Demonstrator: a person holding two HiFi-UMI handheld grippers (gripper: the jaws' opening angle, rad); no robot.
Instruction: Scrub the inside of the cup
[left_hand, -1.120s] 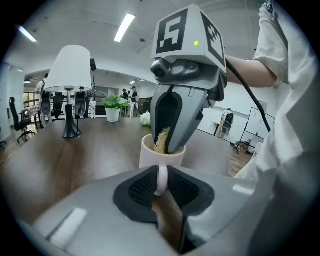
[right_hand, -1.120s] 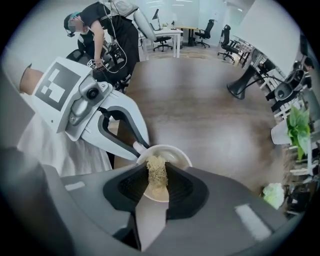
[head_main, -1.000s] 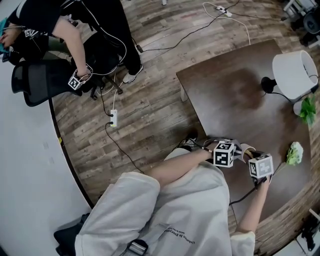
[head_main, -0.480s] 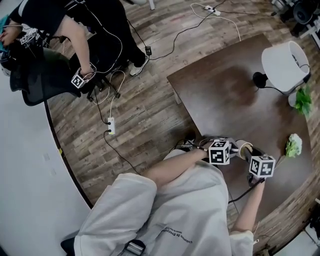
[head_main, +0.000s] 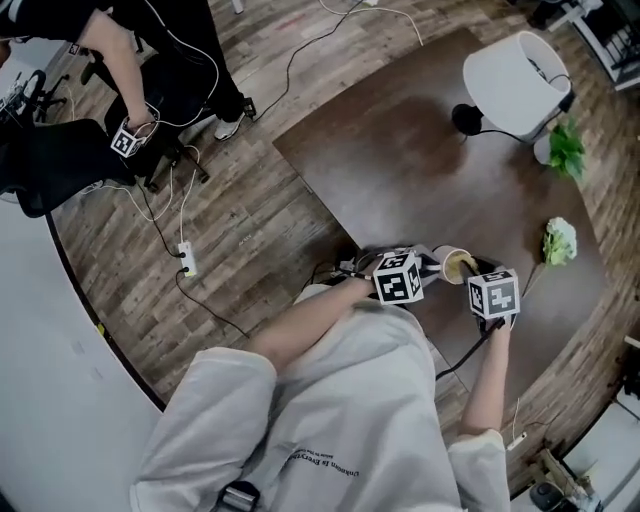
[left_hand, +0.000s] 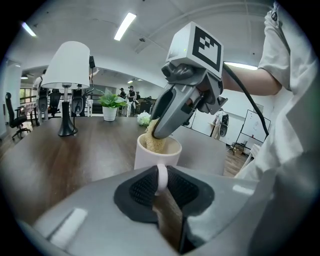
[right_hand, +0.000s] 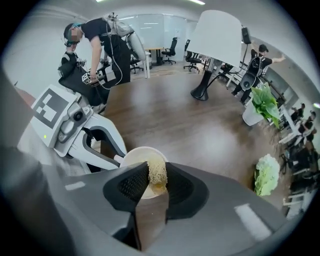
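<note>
While the dark worktop (head_main: 420, 160) carries a white lamp (head_main: 515, 70), a potted plant (head_main: 565, 150) and a pale flower (head_main: 558, 240) toward its far side, my own work sits at its near edge, close to my body. My left gripper (left_hand: 161, 181) has its jaws closed tight on the handle (left_hand: 161, 172) of the white cup (left_hand: 157, 152) and holds it upright. The cup's base is hidden, so I cannot tell whether it rests on the worktop. My right gripper (right_hand: 154, 181) has its jaws pinched on a yellowish fibrous scrub pad (right_hand: 157, 172), tilted down over the cup. The pad's lower end is past the rim and inside the cup.

I judge the scrubbing to be under way but not finished. I see no foam and no clear stain, so I cannot say how clean the inside is. What seems left is working the pad round the wall and bottom, then lifting it out.
</note>
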